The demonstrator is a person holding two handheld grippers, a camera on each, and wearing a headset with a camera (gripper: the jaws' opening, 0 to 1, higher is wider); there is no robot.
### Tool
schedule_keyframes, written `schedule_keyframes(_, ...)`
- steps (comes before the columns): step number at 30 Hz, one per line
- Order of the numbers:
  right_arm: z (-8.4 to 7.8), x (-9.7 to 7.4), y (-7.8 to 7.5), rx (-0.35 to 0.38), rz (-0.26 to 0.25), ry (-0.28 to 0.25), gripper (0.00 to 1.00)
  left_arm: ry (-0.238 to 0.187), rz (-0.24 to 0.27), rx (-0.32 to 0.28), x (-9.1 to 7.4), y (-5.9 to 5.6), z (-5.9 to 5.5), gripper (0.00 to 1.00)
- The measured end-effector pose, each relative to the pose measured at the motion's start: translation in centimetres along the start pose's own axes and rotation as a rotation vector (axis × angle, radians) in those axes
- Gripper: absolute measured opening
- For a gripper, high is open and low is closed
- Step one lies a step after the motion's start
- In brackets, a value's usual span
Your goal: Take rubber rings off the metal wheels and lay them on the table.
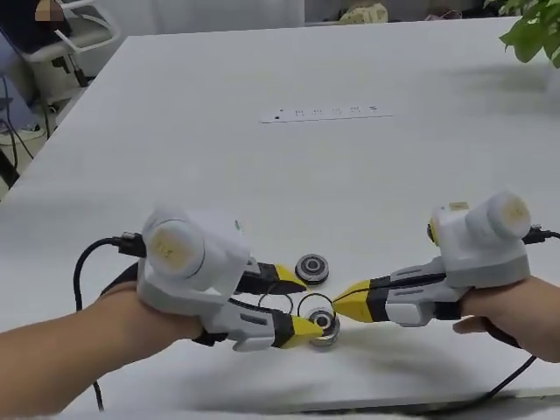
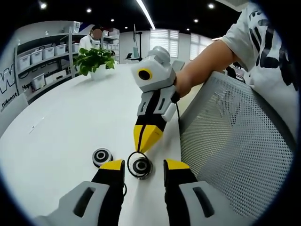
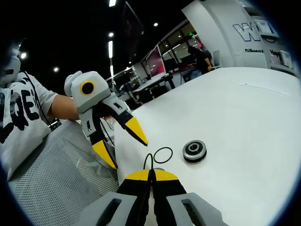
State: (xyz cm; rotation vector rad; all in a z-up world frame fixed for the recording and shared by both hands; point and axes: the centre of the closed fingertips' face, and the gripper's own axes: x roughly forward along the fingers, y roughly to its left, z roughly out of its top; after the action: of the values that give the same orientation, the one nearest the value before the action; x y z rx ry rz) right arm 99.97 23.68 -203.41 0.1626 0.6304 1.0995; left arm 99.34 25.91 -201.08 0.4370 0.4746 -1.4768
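A metal wheel (image 1: 325, 327) (image 2: 140, 166) lies near the table's front edge, between the spread jaws of my open left gripper (image 1: 302, 304) (image 2: 144, 165) (image 3: 127, 152). My right gripper (image 1: 337, 304) (image 2: 146, 141) (image 3: 150, 175) is shut on a thin black rubber ring (image 1: 300, 308) (image 2: 130, 157) (image 3: 146, 162), which loops from its tips down to that wheel. I cannot tell whether this ring is fully off the wheel. A second wheel (image 1: 312, 268) (image 2: 102, 156) (image 3: 194, 150) lies just beyond. A loose ring (image 1: 261, 304) (image 3: 154, 154) lies flat on the table beside them.
The white table (image 1: 262, 175) stretches far ahead, with a flat white strip (image 1: 319, 112) at its middle and a potted plant (image 1: 534, 31) (image 2: 94, 61) at the far right. A mesh chair (image 2: 235, 141) stands close behind the front edge.
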Motion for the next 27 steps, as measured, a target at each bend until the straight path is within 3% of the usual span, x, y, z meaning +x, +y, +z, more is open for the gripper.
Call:
schedule_keyframes(17, 1.8, 0.2, 1.2, -0.016, 0.023, -0.018, 0.0, -0.08, 0.082, -0.054, -4.2, 0.9, 0.7, 0.44)
schedule_keyframes(27, 3.2, 1.3, 2.2, -0.037, 0.045, -0.023, 0.0, -0.086, 0.117, -0.069, -5.8, 0.9, 0.1, 0.5)
